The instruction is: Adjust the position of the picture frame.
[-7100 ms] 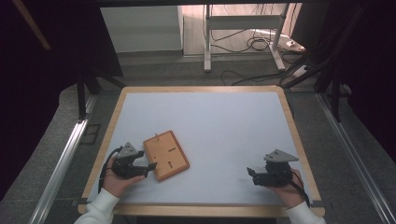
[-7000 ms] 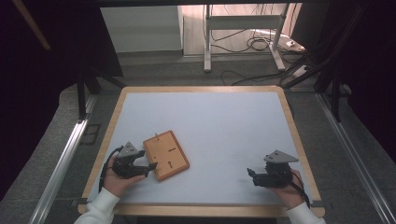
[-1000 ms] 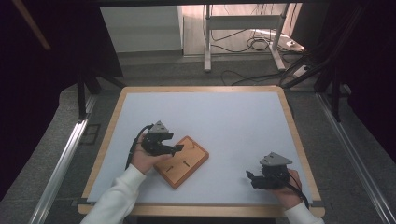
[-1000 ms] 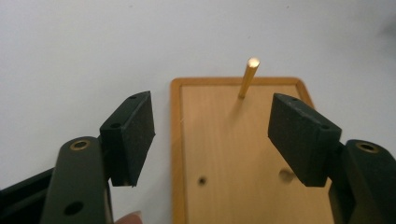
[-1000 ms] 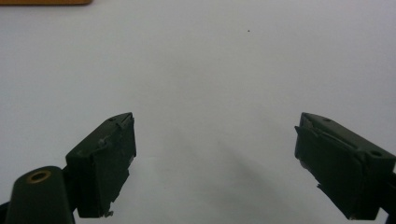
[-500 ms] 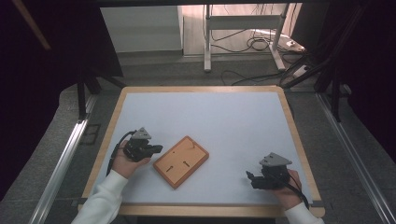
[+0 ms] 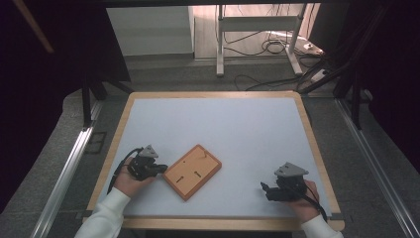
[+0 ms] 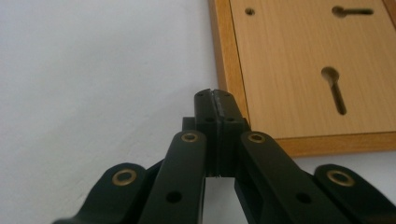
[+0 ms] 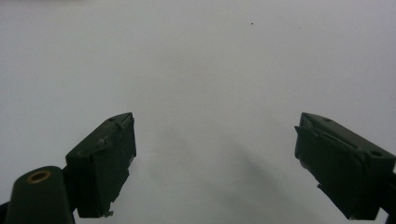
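A flat wooden board (image 7: 192, 171) with two keyhole slots lies askew on the white table top (image 7: 218, 124), near the front left. The same board (image 8: 303, 70) fills the upper right of the left gripper view. My left gripper (image 7: 161, 169) lies low on the table just left of the board. Its jaws are pressed together with nothing between them, and their tips (image 8: 215, 93) point at the board's near edge; contact cannot be told. My right gripper (image 7: 265, 190) rests at the front right, well apart from the board. It stands wide open (image 9: 215, 154) over bare table.
The table has a raised wooden rim (image 7: 124, 124) all round. Beyond its far edge stand a metal frame (image 7: 257, 29) and loose cables (image 7: 270, 47) on the floor. Metal rails (image 7: 69, 163) run along both sides of the table.
My left hand has drawn back off the board, leftwards and towards the front edge, and sunk to the table. The board lies where it was a second ago. The right hand has kept still.
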Demonstrator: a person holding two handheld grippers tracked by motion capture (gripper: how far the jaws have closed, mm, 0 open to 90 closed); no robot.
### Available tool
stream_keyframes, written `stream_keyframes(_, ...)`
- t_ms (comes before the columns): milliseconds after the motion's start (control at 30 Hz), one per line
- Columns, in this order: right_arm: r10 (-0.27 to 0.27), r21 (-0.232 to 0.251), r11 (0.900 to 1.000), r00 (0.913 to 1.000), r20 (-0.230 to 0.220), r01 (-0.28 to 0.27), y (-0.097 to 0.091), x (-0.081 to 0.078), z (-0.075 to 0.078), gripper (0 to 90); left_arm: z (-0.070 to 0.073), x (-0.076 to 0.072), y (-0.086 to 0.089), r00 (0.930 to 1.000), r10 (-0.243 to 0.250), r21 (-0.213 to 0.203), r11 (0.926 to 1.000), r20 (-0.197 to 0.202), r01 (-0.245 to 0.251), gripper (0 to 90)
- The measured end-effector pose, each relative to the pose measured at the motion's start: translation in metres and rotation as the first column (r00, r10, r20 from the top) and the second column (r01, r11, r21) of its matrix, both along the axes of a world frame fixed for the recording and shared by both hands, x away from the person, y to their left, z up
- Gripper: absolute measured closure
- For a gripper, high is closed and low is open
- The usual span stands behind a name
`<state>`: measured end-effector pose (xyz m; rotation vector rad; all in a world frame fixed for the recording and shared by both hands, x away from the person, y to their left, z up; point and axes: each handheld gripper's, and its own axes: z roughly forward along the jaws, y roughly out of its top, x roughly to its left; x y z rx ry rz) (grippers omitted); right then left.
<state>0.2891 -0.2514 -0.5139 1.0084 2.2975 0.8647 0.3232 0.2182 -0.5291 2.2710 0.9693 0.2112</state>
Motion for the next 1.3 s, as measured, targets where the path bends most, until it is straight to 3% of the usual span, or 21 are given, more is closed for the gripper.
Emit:
stream_keyframes(400, -0.005, 0.005, 1.0, 1.0, 0.001, 0.005, 0.0, 0.001, 0.0, 12.9, -0.002, -0.006, 0.004, 1.0, 0.004, -0.022, 0.9998, -0.005, -0.004, 90.0)
stream_keyframes(1300, 0.004, -0.001, 1.0, 1.0, 0.001, -0.004, 0.0, 0.001, 0.0, 12.8, 0.0, -0.025, -0.021, 0.9955, -0.091, -0.052, 0.9946, -0.027, 0.089, 90.0)
